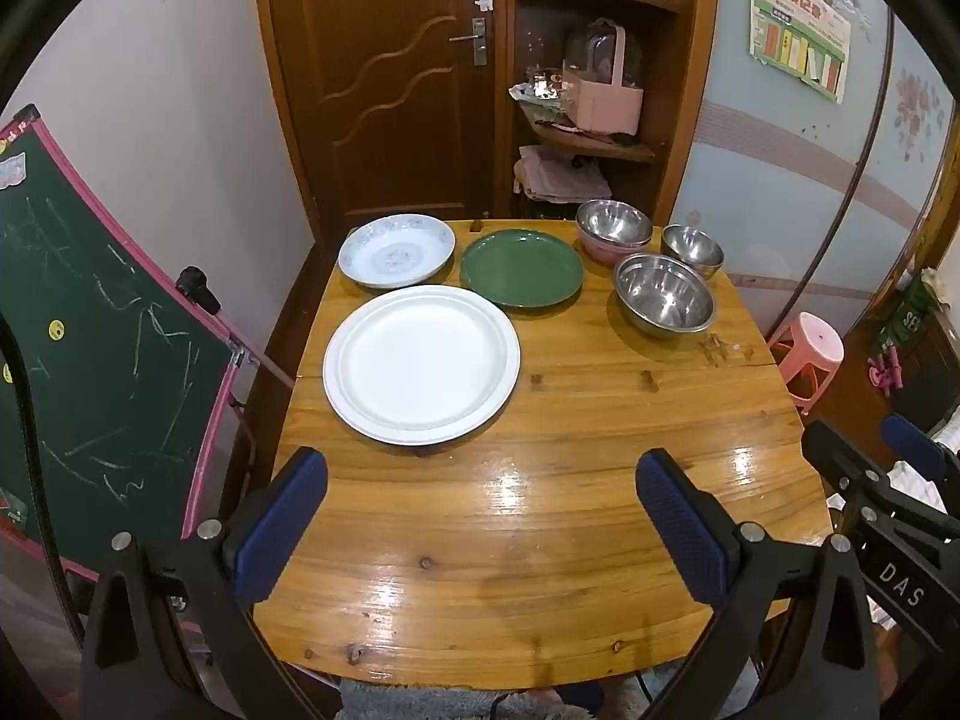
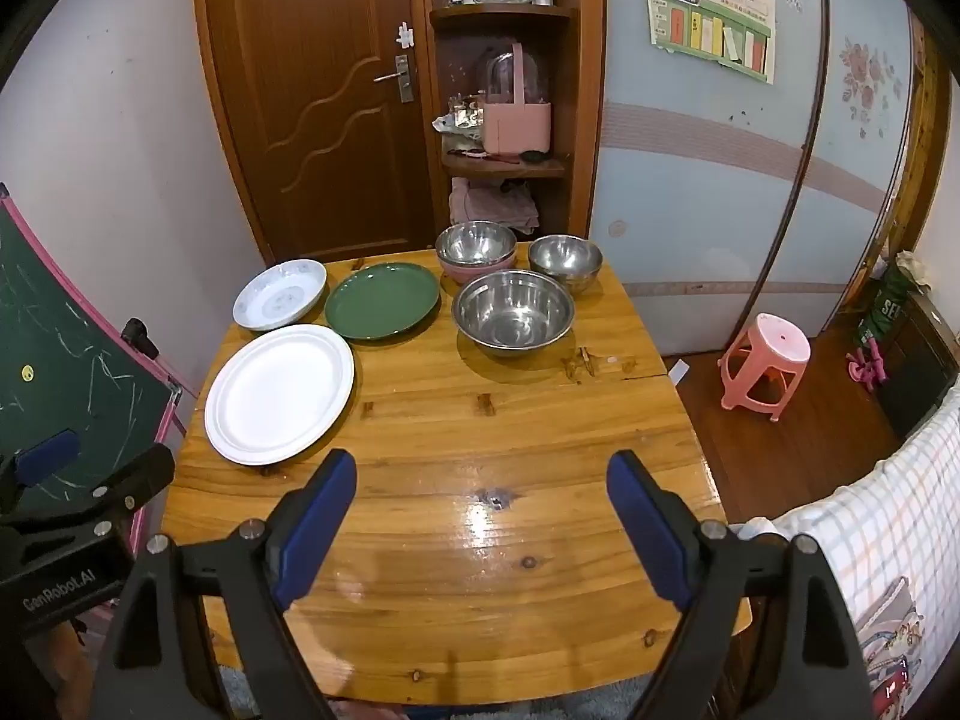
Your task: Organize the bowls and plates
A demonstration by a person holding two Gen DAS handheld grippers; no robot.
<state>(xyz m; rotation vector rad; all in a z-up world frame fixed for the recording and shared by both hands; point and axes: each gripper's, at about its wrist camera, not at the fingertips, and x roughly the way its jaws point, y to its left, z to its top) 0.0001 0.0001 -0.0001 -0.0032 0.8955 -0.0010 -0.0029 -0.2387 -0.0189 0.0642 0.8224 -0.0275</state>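
On the wooden table (image 1: 540, 510) lie a large white plate (image 1: 420, 365), a green plate (image 1: 521, 267) and a blue-patterned white dish (image 1: 396, 250) at the far left. A large steel bowl (image 1: 665, 295), a small steel bowl (image 1: 692, 250) and a steel bowl nested in a pink bowl (image 1: 613, 231) stand at the far right. The same items show in the right wrist view: white plate (image 2: 279, 393), green plate (image 2: 382, 299), patterned dish (image 2: 280, 294), large bowl (image 2: 513, 311), small bowl (image 2: 565, 261), nested bowls (image 2: 476, 249). My left gripper (image 1: 480, 474) and right gripper (image 2: 480, 474) are open and empty above the near table half.
A green chalkboard easel (image 1: 90, 348) stands left of the table. A pink stool (image 2: 765, 363) stands on the floor to the right. A checked cloth (image 2: 870, 516) is at the near right. A door and a corner shelf (image 2: 501, 168) are behind the table.
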